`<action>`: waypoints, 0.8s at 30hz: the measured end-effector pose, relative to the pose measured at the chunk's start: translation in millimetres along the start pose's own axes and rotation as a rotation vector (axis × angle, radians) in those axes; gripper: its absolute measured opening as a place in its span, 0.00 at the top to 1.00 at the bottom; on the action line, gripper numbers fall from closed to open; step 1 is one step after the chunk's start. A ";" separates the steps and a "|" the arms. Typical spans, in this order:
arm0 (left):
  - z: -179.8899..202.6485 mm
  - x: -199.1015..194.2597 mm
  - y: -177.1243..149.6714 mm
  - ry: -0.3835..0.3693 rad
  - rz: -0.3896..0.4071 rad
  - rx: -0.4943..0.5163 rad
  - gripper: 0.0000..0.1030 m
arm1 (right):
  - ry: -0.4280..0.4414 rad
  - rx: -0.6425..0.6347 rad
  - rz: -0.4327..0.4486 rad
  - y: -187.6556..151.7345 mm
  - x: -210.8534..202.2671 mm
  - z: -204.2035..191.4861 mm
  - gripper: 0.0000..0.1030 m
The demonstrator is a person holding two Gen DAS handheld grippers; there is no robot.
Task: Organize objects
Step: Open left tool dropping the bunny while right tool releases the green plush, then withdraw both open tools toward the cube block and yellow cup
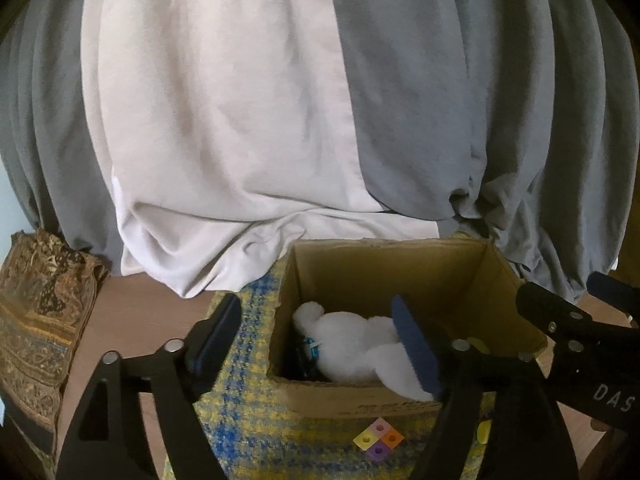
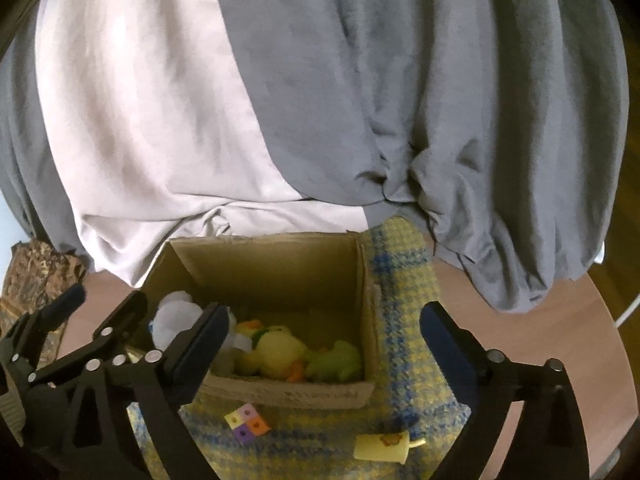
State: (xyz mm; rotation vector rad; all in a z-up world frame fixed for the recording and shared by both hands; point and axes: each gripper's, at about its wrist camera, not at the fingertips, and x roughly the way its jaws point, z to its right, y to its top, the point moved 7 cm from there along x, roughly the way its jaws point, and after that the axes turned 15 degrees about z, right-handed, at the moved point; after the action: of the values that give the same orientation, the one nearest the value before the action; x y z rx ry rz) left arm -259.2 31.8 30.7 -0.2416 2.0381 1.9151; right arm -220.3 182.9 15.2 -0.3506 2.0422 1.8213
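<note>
An open cardboard box (image 1: 400,276) (image 2: 280,268) stands on a yellow-and-blue checked cloth (image 1: 248,412) (image 2: 404,280). A white plush toy (image 1: 352,344) (image 2: 176,314) lies inside, with a yellow plush duck (image 2: 278,350) and a green plush toy (image 2: 336,360). A four-colour block square (image 1: 379,439) (image 2: 247,424) and a small yellow cup (image 2: 382,446) lie on the cloth in front of the box. My left gripper (image 1: 320,340) is open and empty above the box's front left. My right gripper (image 2: 324,336) is open and empty above the box's front right; it also shows in the left wrist view (image 1: 560,312).
A grey and white curtain (image 1: 280,100) (image 2: 320,80) hangs right behind the box. A patterned brown folded cloth (image 1: 36,320) (image 2: 32,276) lies at the left on the round wooden table (image 1: 132,312) (image 2: 560,320).
</note>
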 end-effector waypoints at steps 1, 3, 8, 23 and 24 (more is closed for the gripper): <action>-1.2 -1.6 -0.1 0.001 0.002 -0.004 0.16 | -0.002 0.005 -0.002 -0.5 -0.5 1.7 0.05; -1.8 -6.0 0.2 0.002 0.007 -0.011 0.14 | -0.005 0.016 -0.010 -2.2 -2.0 5.3 0.05; 1.9 -16.6 2.1 0.005 0.020 0.002 0.14 | -0.013 0.029 -0.006 -4.3 -10.9 10.6 0.05; -6.9 -53.2 -16.8 0.017 0.031 -0.022 0.06 | 0.013 0.041 0.008 -18.0 -42.5 15.9 0.05; -7.7 -54.6 -19.1 0.019 0.030 -0.023 0.04 | 0.014 0.040 0.005 -21.0 -43.2 15.9 0.05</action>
State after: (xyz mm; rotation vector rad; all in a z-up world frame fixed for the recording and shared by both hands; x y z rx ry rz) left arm -202.8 17.0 32.4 -0.2376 2.0437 1.9626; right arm -170.8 193.0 13.9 -0.3488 2.0874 1.7834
